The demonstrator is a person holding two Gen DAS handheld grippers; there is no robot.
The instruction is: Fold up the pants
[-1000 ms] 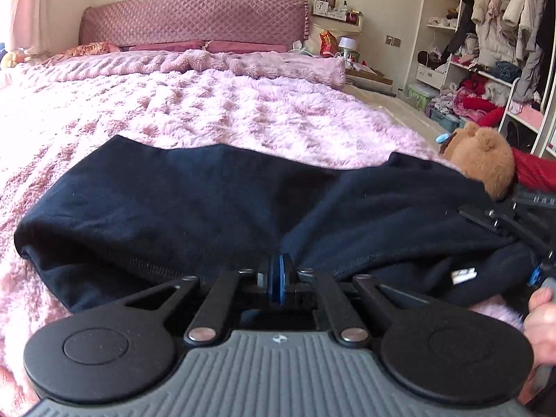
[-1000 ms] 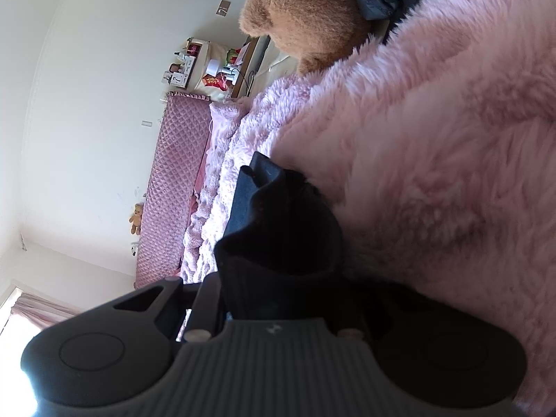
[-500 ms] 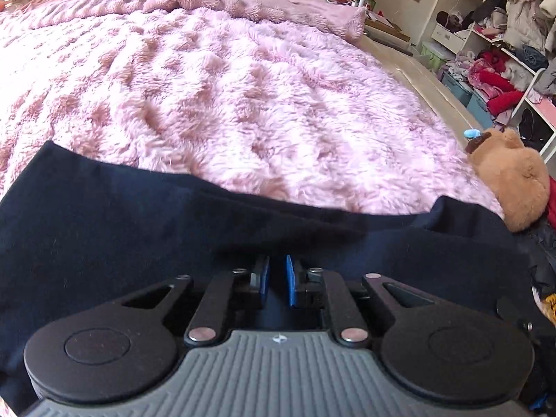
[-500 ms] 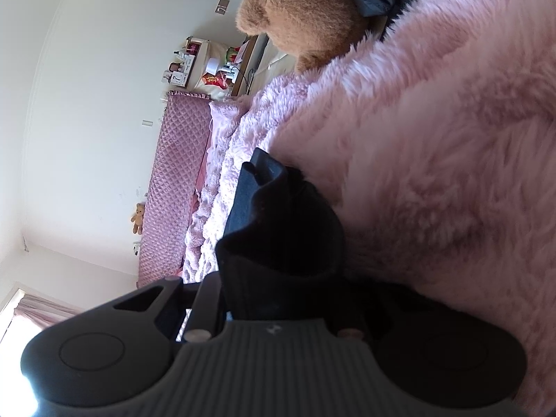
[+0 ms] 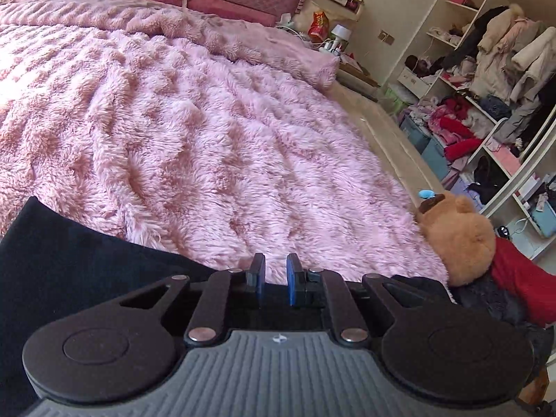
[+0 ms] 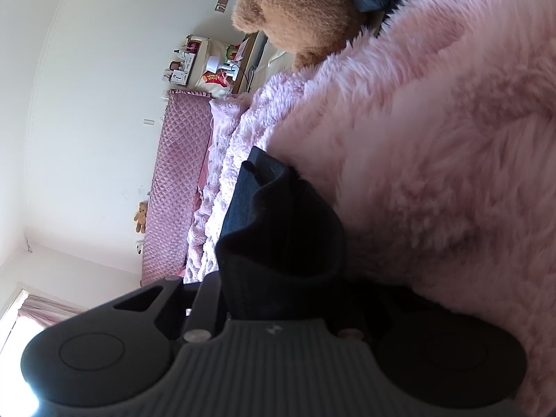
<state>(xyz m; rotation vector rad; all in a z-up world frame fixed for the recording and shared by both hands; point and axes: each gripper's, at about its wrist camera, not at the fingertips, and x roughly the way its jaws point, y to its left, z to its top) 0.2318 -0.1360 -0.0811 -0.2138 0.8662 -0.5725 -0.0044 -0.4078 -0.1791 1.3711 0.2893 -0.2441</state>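
From the left wrist view, the left gripper [image 5: 275, 279] held its blue fingers [image 5: 291, 279] apart over the dark pants [image 5: 69, 264] lying on the pink bed [image 5: 215, 132]. Only the right wrist view showed the right gripper [image 6: 278, 278] clamped on a bunched fold of pants [image 6: 278, 229].

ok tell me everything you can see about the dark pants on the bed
The pants are dark navy, almost black, soft knit-looking fabric, lying on the fluffy pink blanket at the near edge of the bed. In the left wrist view they spread flat under the left hand-held gripper, whose blue pads stand apart with no cloth between them. In the right wrist view a bunched, ribbed-looking end rises from the right hand-held gripper, whose fingertips it hides.
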